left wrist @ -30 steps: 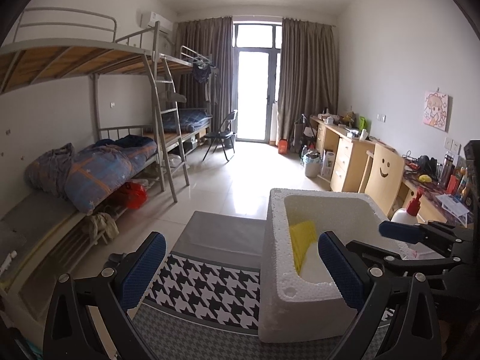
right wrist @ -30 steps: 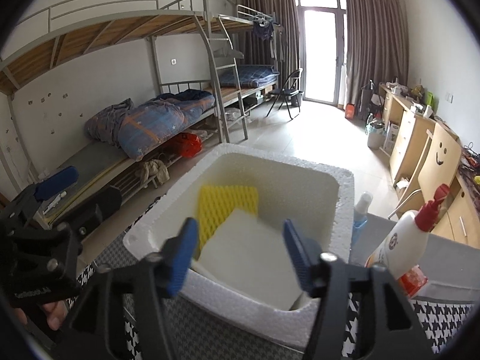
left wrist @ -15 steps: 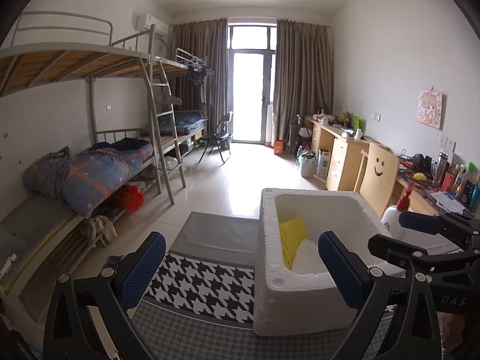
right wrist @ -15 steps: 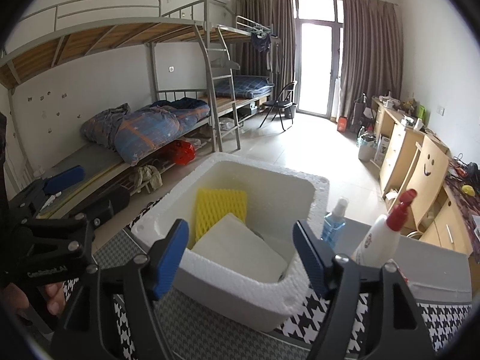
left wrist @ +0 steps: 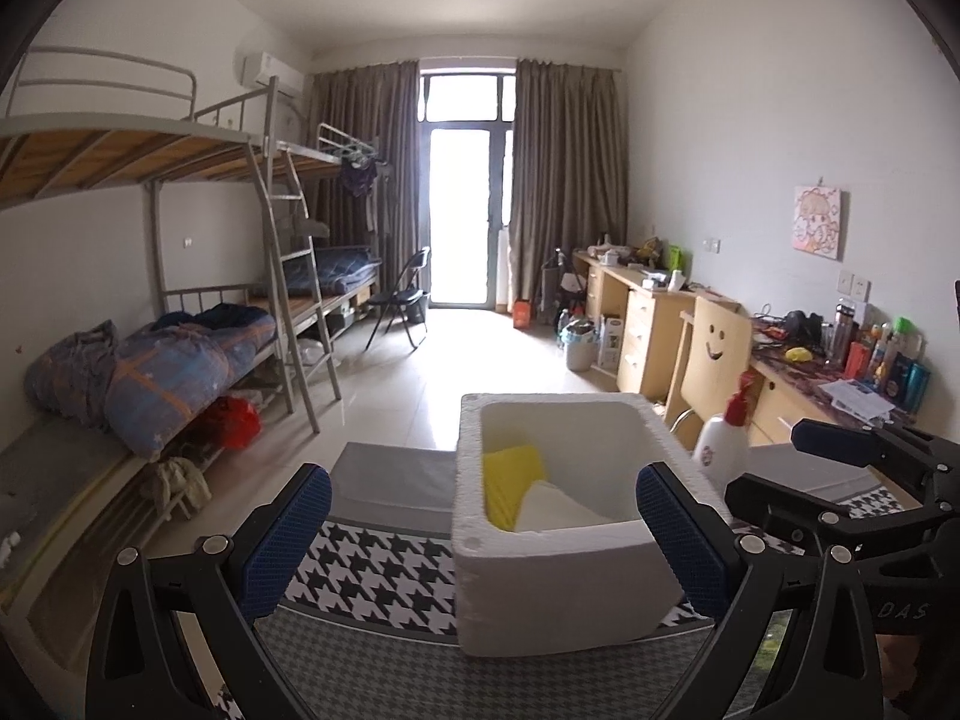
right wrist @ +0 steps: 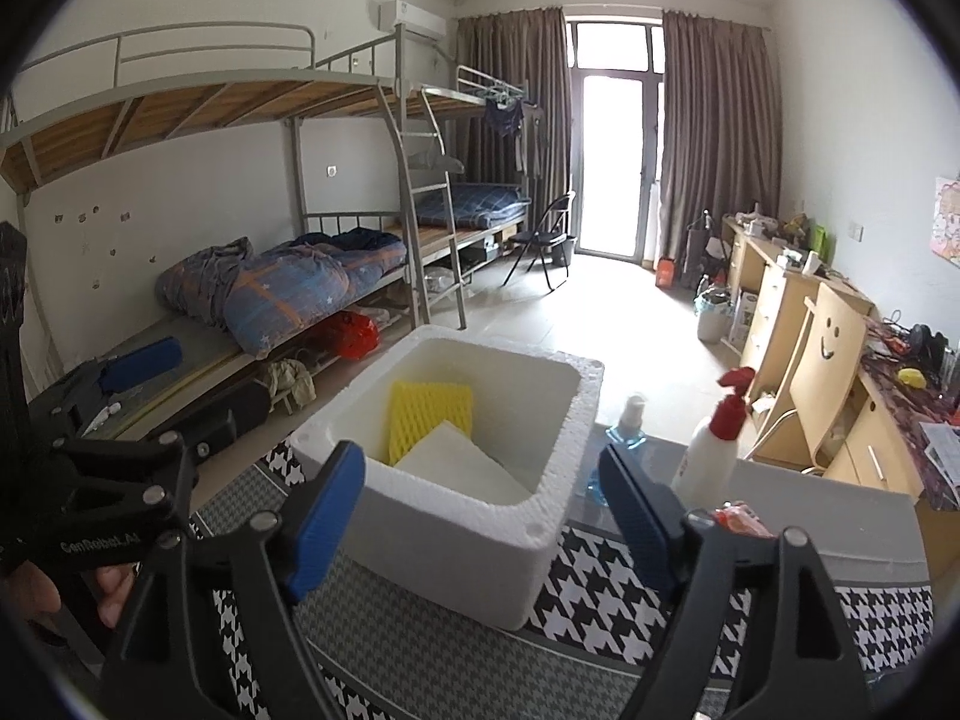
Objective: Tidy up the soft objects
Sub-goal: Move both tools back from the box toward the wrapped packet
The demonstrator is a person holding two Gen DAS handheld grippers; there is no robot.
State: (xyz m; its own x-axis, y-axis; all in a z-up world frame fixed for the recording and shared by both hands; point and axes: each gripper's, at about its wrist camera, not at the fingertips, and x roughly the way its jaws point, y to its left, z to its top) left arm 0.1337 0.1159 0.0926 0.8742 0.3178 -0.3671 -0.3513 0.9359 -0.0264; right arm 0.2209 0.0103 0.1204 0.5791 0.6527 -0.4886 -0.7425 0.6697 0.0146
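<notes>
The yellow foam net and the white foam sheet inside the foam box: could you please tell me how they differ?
The yellow foam net is bright yellow with a ribbed mesh texture; the white foam sheet is plain white and smooth. The yellow foam net stands nearly upright against the far wall of the foam box; the white foam sheet lies tilted in front, covering the net's lower part. Both sit inside the box, untouched by either claw.

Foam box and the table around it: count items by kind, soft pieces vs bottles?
Soft pieces inside the white styrofoam box: 2 (yellow foam mesh pad, white foam sheet)
Bottles: 2 (white spray bottle with red trigger, clear blue pump bottle)
Total: 4
</notes>
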